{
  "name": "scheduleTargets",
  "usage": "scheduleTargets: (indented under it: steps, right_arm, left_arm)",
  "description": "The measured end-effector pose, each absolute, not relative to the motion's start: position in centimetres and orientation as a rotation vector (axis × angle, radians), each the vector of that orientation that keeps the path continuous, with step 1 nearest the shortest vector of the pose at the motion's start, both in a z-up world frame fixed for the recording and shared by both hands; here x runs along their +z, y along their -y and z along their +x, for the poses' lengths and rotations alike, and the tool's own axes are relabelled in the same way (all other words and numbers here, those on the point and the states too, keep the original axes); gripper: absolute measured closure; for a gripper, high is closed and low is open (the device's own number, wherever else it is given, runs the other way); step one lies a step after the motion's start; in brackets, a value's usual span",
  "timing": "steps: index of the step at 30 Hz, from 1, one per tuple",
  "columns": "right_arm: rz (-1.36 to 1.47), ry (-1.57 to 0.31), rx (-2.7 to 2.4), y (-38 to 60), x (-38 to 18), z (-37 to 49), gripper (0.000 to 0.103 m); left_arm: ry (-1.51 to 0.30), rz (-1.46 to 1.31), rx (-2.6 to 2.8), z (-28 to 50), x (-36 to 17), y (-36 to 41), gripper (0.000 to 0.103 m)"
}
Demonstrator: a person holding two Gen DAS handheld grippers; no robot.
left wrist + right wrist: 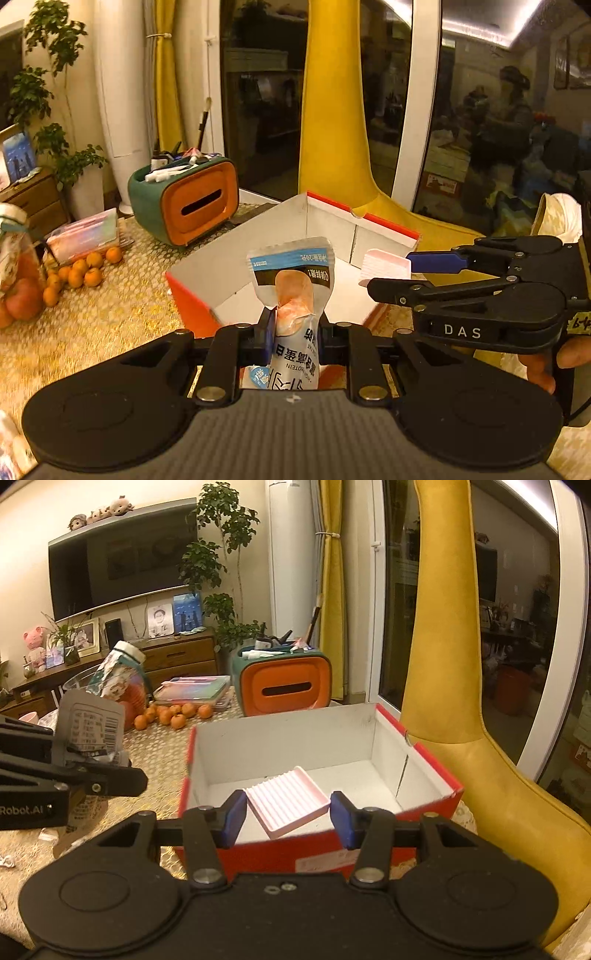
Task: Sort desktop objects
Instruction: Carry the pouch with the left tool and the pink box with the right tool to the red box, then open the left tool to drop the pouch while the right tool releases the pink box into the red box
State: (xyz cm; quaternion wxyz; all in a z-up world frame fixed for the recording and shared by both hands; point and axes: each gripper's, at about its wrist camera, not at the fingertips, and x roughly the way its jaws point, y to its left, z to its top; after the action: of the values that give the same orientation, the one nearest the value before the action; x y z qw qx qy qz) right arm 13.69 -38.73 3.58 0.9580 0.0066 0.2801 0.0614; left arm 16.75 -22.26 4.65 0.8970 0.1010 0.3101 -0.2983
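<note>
Snack pouch (291, 295) stands pinched upright in your left gripper (293, 332), poised over the red box (436, 775); your right gripper (288, 814) pinches a pink tray (286, 799) above it.

left wrist: close, angled down over red box (384, 225) | right wrist: same, nearer | shared: box, tissue holder (286, 681)

A box (317, 738) sits on the table (159, 753); a tray (286, 801) seems to hang over it. Behind stand a tissue holder (284, 681) and oranges (173, 714).
</note>
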Motion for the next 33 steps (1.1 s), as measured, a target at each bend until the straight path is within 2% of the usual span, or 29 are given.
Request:
scheduleTargets:
  steps: [14, 20, 33]
  right_arm:
    - [-0.008, -0.673, 0.068, 41.0, 1.2, 19.5, 0.055]
    - [-0.021, -0.739, 0.072, 41.5, -0.3, 22.2, 0.055]
    - [-0.092, -0.887, 0.052, 41.1, -3.0, 25.2, 0.053]
  left_arm:
    - [-0.732, 0.282, -0.651, 23.5, 2.5, 27.7, 0.084]
    - [-0.798, 0.318, -0.636, 25.9, 0.1, 29.1, 0.084]
    - [-0.883, 0.317, -0.610, 27.3, -3.3, 29.7, 0.084]
